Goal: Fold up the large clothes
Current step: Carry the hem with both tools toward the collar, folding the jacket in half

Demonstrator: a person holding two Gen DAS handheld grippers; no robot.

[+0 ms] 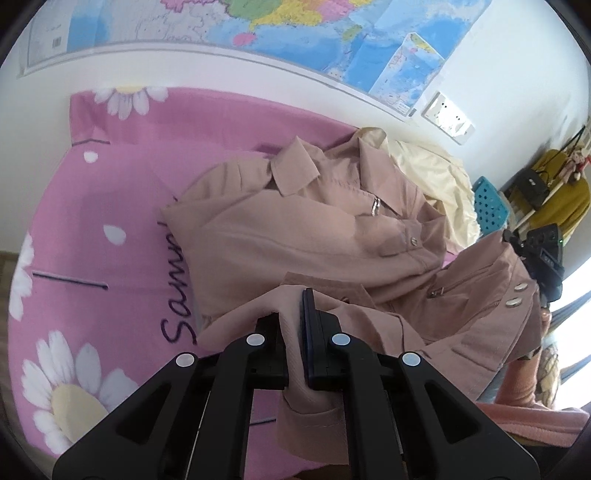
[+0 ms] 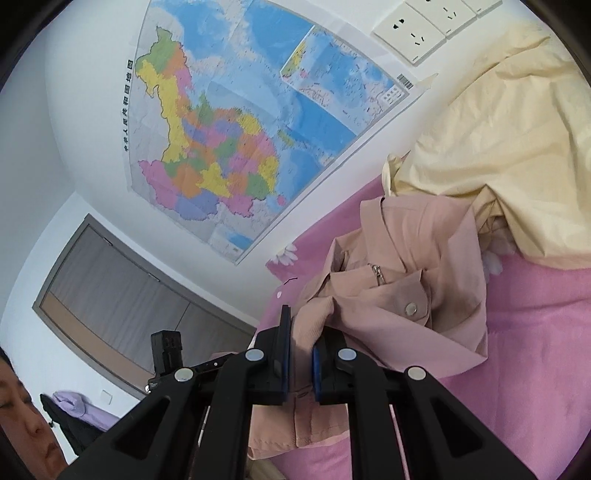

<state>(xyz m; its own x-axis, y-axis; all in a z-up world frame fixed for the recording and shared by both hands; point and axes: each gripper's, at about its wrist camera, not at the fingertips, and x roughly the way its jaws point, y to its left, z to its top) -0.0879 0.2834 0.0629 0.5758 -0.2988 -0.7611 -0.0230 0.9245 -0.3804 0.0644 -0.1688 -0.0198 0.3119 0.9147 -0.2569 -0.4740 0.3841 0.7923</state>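
Note:
A dusty-pink coat (image 1: 295, 236) with silver snaps lies partly folded on the pink daisy bedsheet (image 1: 92, 221). My left gripper (image 1: 293, 321) is shut on the coat's lower hem, and the cloth is bunched between its black fingers and raised off the sheet. In the right wrist view, my right gripper (image 2: 301, 339) is shut on another edge of the same coat (image 2: 406, 295), with fabric pinched between its blue pads. The collar and upper body rest on the bed beyond both grippers. The right gripper's black body (image 1: 543, 254) shows at the coat's right edge in the left wrist view.
A cream-yellow garment (image 2: 498, 147) is heaped by the wall behind the coat. A wall map (image 2: 240, 129) and white sockets (image 2: 417, 33) are above the bed. A blue perforated basket (image 1: 489, 205) stands at the right. A person's head (image 2: 22, 417) is at the lower left.

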